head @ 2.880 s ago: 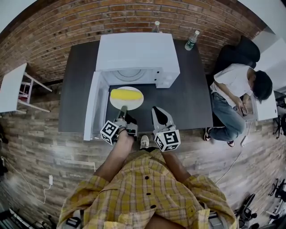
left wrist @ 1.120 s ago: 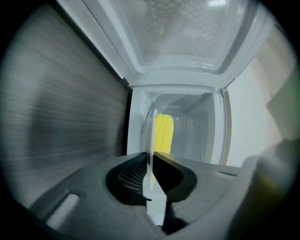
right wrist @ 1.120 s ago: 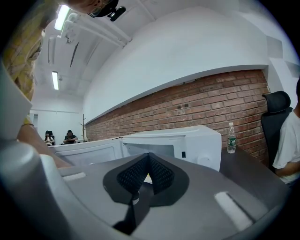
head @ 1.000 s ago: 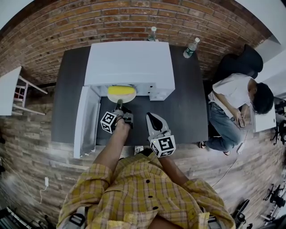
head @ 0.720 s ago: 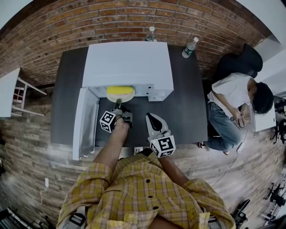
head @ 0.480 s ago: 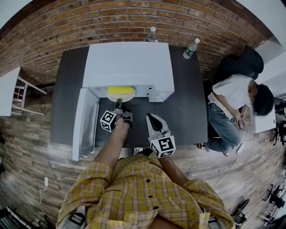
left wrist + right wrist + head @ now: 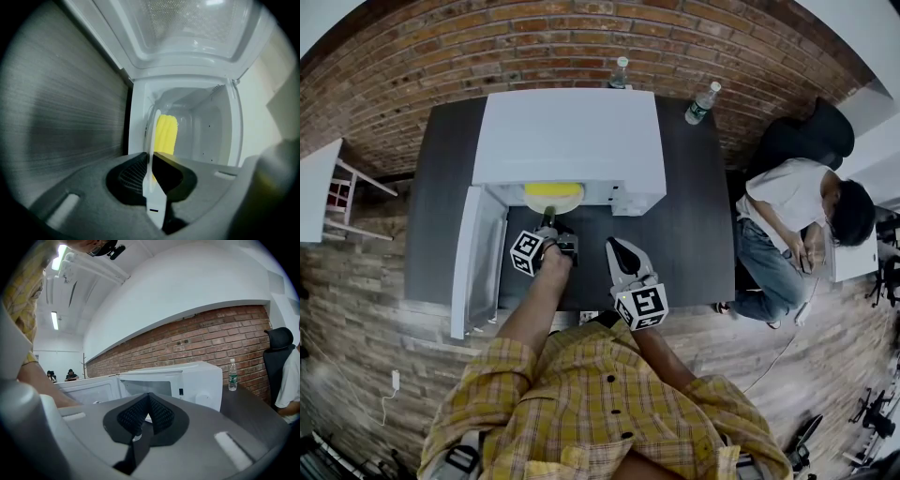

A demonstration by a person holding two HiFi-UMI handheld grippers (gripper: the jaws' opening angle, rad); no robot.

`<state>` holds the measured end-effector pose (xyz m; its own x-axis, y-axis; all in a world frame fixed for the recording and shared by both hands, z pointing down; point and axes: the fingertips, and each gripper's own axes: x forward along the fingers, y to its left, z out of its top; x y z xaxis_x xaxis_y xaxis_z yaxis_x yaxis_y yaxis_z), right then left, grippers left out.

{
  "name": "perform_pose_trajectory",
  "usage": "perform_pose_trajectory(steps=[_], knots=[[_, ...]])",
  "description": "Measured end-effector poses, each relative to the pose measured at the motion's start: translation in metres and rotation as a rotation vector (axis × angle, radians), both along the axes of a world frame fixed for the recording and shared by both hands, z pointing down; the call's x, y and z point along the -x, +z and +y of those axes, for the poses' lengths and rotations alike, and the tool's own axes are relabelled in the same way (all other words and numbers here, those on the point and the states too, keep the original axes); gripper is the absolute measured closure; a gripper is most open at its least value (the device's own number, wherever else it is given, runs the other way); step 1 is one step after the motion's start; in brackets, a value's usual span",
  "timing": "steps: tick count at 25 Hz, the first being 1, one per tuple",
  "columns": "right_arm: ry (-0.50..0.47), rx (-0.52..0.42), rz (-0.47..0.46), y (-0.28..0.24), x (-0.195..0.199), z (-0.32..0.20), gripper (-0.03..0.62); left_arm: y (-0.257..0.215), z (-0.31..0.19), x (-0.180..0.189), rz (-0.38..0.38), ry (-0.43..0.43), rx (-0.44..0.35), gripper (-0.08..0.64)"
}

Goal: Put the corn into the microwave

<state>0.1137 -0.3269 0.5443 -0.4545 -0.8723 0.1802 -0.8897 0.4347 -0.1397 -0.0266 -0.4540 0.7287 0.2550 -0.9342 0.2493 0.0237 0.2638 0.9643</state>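
Observation:
The yellow corn (image 7: 551, 189) lies on a white plate (image 7: 555, 201) that sits in the mouth of the white microwave (image 7: 572, 136), half under its top. My left gripper (image 7: 548, 220) is shut on the plate's near rim, its jaws closing a little more. In the left gripper view the plate rim (image 7: 151, 140) runs edge-on between the left gripper's (image 7: 151, 159) pads, with the corn (image 7: 166, 133) beyond it inside the cavity. My right gripper (image 7: 617, 246) hovers over the table to the right, shut on nothing; the right gripper (image 7: 146, 401) faces the microwave (image 7: 187, 380).
The microwave door (image 7: 478, 258) hangs open to the left of my left gripper. Two water bottles (image 7: 701, 101) stand at the table's back edge by the brick wall. A seated person (image 7: 787, 206) is at the table's right end. A white side table (image 7: 323, 187) stands far left.
The plate with the corn has gone from the table in front of the microwave into its opening, carried by my left gripper. Over the last second it edged slightly deeper. The right gripper stayed put.

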Motion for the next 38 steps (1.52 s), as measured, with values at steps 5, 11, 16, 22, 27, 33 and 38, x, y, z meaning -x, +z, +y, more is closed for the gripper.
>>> perform_pose_trajectory(steps=[5, 11, 16, 22, 27, 33, 38], knots=[[-0.001, 0.003, 0.003, 0.002, 0.000, -0.001, 0.589, 0.004, 0.000, 0.000, 0.021, -0.013, 0.004, 0.526], [0.006, 0.016, 0.002, 0.007, -0.006, -0.001, 0.589, 0.005, -0.004, -0.005, 0.036, -0.023, 0.004, 0.518], [0.010, 0.020, 0.001, 0.008, -0.009, 0.000, 0.589, 0.003, -0.007, -0.008, 0.029, -0.017, 0.004, 0.513], [0.008, 0.024, -0.005, 0.009, -0.009, 0.000, 0.589, 0.001, -0.013, -0.008, 0.029, -0.025, 0.017, 0.505], [0.009, 0.027, -0.009, 0.009, -0.009, 0.000, 0.589, 0.001, -0.018, -0.009, 0.031, -0.009, 0.044, 0.508], [0.007, 0.025, -0.012, 0.009, -0.008, 0.001, 0.589, 0.009, -0.021, -0.008, 0.040, -0.003, 0.089, 0.455], [0.013, 0.026, -0.010, 0.009, -0.010, 0.003, 0.589, 0.012, -0.016, -0.007, 0.058, -0.012, 0.109, 0.389]])
